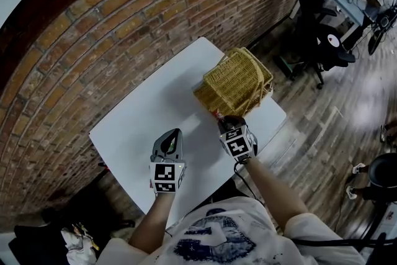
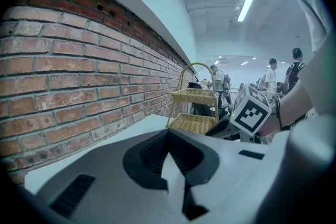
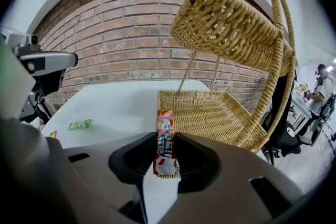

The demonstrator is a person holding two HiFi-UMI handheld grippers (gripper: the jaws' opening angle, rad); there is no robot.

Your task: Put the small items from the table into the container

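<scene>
1. The right gripper (image 3: pixel 165 135) is pinching a slim red-and-white candy packet (image 3: pixel 164 147) between nearly closed jaws. The packet is standing on end, just short of the front rim of the lower tray (image 3: pixel 220 113) of the two-tier woven wicker basket (image 3: pixel 226 23).
2. Only the packet's lower part is sitting between the pads (glossy wrapper, by the look of it), so it is probably at risk of sliding or swivelling out if the approach is jerky.
3. The packet's free end is pointing at the rim, so a low entry is likely to snag it and bend or drag it loose.
4. The upper tier is overhanging the tray, so a high entry is risking a knock that shoves the light basket towards the edge of the white table (image 3: pixel 115 105).
5. The left gripper (image 2: pixel 169 136) is showing its jaws together with nothing in them, well clear of the basket (so nothing is bracing it).
6. A small green wrapper (image 3: pixel 80 124) is lying on the table, waiting.
</scene>
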